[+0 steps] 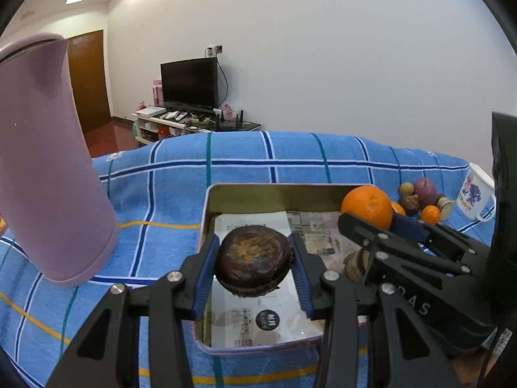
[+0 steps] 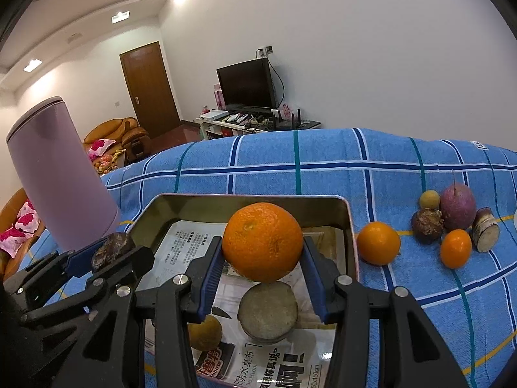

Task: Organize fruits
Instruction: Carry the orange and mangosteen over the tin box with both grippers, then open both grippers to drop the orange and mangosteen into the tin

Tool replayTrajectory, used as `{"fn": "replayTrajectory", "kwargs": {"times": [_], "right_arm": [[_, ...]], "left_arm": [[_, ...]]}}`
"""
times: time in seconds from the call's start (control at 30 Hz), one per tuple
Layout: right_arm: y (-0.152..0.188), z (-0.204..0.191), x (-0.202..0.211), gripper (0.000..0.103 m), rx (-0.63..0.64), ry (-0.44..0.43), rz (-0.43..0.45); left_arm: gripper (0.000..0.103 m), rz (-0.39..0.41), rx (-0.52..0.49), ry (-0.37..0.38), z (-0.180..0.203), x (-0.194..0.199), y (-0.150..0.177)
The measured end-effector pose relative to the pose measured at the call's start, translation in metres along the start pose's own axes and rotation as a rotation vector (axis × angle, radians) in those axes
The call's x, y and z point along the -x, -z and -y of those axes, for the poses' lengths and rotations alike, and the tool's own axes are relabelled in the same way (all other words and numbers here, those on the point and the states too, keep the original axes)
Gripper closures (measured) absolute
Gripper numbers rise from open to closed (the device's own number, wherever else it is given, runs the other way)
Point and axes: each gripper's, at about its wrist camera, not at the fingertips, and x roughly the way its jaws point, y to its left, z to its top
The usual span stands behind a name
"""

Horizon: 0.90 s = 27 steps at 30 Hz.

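My left gripper (image 1: pixel 253 260) is shut on a dark brown round fruit (image 1: pixel 253 257) and holds it over the left part of a metal tin (image 1: pixel 206 213) lined with printed paper. My right gripper (image 2: pixel 263 257) is shut on a large orange (image 2: pixel 262 241) over the same tin (image 2: pixel 350 226). Inside the tin lie a cut pale root piece (image 2: pixel 268 310) and a small yellow-brown fruit (image 2: pixel 205 333). Each gripper shows in the other's view, the right gripper (image 1: pixel 381 226) and the left gripper (image 2: pixel 110 252).
A tall pink cylinder (image 1: pixel 45 161) stands left of the tin on the blue checked cloth (image 2: pixel 323 174). Right of the tin lie loose fruits: two small oranges (image 2: pixel 378 242), a purple fruit (image 2: pixel 457 207), a brown bulb (image 2: pixel 426 226) and a cut root (image 2: pixel 484 229). A white mug (image 1: pixel 475 195) stands far right.
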Motion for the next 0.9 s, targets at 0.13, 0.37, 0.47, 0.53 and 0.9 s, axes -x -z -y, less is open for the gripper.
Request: {"fn": "replayTrajectory", "kwargs": {"times": [0.13,0.37,0.47,0.53,0.9], "right_arm": [[0.001,-0.001,-0.002,0.053,-0.002,-0.007,-0.004],[0.001,0.001,-0.002,0.053,-0.006,-0.025,-0.003],[0.002,0.0,-0.001,0.053,0.002,-0.027,0.004],[0.002,0.001,0.002,0.053,0.0,-0.025,0.016],[0.007,0.019,0.032,0.052,-0.082,0.062,0.144]], "left_arm": [[0.058,-0.001,-0.011,-0.022,0.001,0.001,0.001],[0.058,-0.005,-0.019,-0.055,0.002,0.0,0.001],[0.057,-0.01,-0.012,-0.062,0.001,-0.001,0.001],[0.056,0.002,-0.011,-0.083,0.002,0.0,0.001],[0.014,0.097,-0.014,-0.217,0.003,0.015,0.0]]}}
